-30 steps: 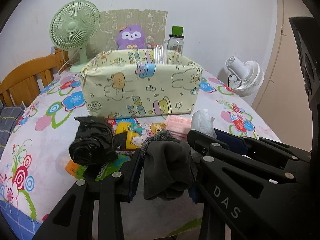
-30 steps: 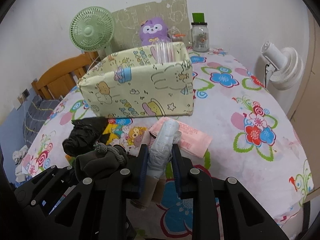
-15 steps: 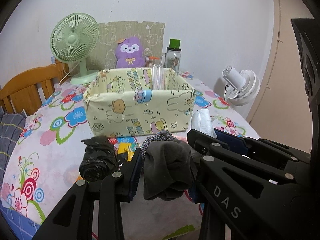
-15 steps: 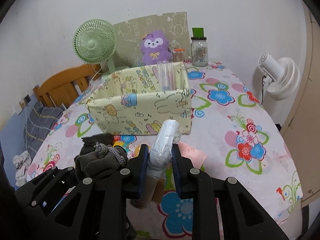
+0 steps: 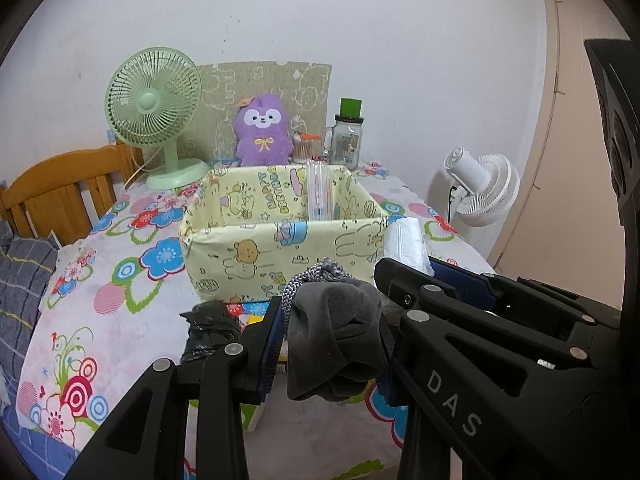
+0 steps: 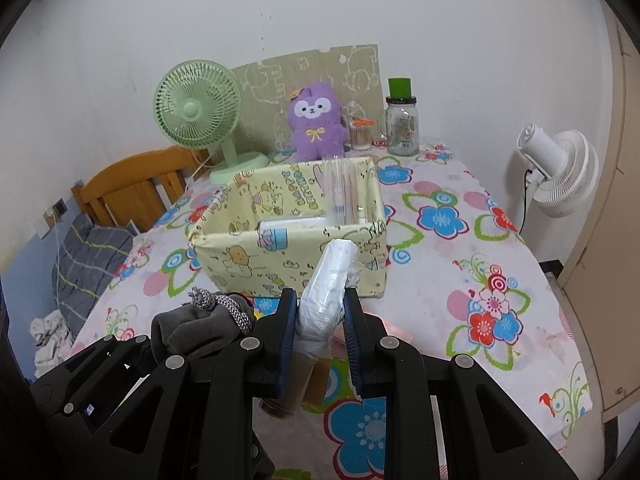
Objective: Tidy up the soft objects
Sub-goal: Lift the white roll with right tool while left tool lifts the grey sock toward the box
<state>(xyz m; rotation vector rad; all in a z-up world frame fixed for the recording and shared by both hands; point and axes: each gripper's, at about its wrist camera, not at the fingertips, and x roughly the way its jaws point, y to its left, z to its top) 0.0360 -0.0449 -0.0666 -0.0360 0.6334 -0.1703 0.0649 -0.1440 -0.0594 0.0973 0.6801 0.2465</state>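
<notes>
Flowered worktop (image 6: 460, 240) now sits lower in both views, since the left gripper (image 5: 328, 344) clamping a grey sock (image 5: 334, 340) and the right gripper (image 6: 322, 320) clamping a white roll (image 6: 328, 292) have risen together, ready for the box (image 6: 288, 252) just beyond.

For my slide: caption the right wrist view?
Right gripper grips a white plastic-wrapped roll before the yellow cartoon-print box; left gripper holds a grey sock bundle.
</notes>
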